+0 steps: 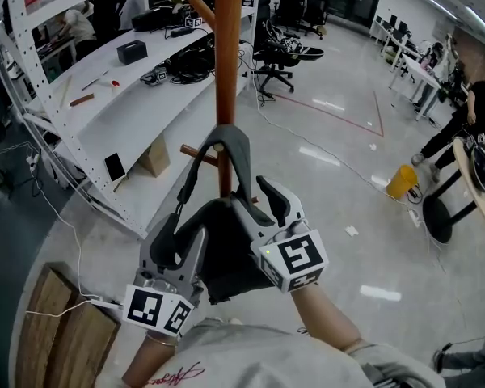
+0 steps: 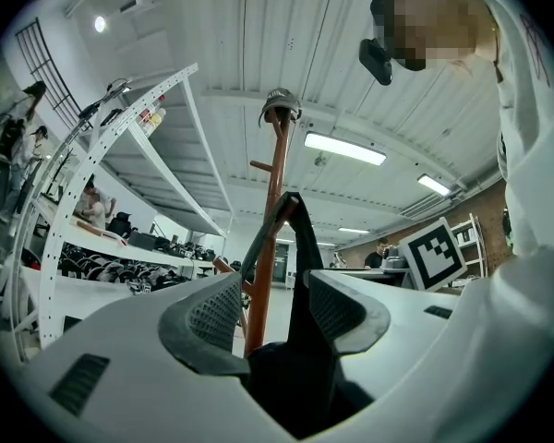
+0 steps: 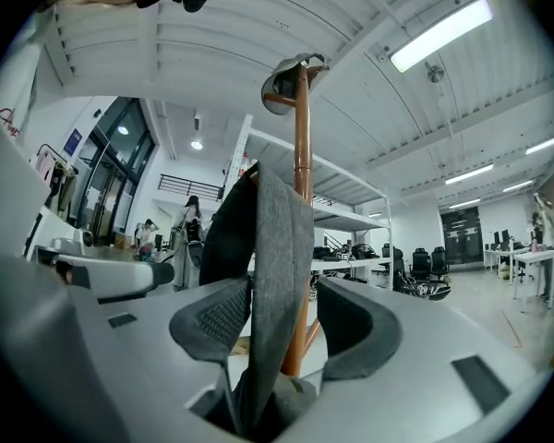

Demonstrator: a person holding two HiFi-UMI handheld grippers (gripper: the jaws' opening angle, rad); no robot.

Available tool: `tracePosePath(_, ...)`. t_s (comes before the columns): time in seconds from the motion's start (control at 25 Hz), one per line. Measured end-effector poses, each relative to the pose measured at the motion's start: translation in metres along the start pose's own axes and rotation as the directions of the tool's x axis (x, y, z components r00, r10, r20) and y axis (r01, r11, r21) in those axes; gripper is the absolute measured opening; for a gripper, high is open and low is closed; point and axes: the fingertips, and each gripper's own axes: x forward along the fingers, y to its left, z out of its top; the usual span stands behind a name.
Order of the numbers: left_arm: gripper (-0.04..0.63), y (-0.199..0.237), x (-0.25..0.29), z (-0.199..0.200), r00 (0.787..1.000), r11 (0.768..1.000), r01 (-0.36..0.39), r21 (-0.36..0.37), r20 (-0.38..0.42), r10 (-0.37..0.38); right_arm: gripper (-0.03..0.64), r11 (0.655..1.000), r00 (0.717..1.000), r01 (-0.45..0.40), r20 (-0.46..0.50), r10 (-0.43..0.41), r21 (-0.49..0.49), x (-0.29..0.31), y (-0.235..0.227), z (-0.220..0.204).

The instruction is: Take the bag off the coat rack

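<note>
A dark bag [image 1: 220, 253] hangs by its grey strap [image 1: 236, 148] from a peg on the brown coat rack pole [image 1: 227, 55]. My left gripper [image 1: 182, 245] stands open at the bag's left side. In the left gripper view the black strap [image 2: 300, 247] rises between the spread jaws of this gripper [image 2: 279, 310], with the pole [image 2: 272, 183] behind. My right gripper [image 1: 263, 204] is open at the bag's right. In the right gripper view the grey strap [image 3: 282, 238] passes between that gripper's [image 3: 277, 326] jaws, close to the left pad, with a gap at the right pad.
A lower peg [image 1: 198, 153] juts left from the pole. White shelving [image 1: 121, 95] with clutter runs along the left. Wooden boards [image 1: 56, 322] lie at bottom left. Office chairs [image 1: 279, 55] stand beyond the rack; a yellow bin [image 1: 402, 182] and a person [image 1: 469, 120] are far right.
</note>
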Motion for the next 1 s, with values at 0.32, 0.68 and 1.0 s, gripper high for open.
tracePosePath(0.32,0.222,0.002,-0.002,-0.008,1.0,1.0,0.007,-0.019,-0.03,-0.007,0.21,1.0,1.0,0.028,-0.008,-0.028,-0.005,0.033,-0.009,0.004)
tracePosePath(0.68,0.018,0.005,-0.01,-0.008,0.998,1.0,-0.007,0.01,-0.061,0.007,0.113,0.995,0.996,0.087,-0.017,-0.088,-0.038,0.043,-0.012,0.007)
tracePosePath(1.0,0.018,0.003,-0.017,-0.013,0.997,1.0,-0.026,0.001,-0.073,0.026,0.035,0.99,0.991,0.136,0.012,-0.137,0.031,0.043,-0.019,0.011)
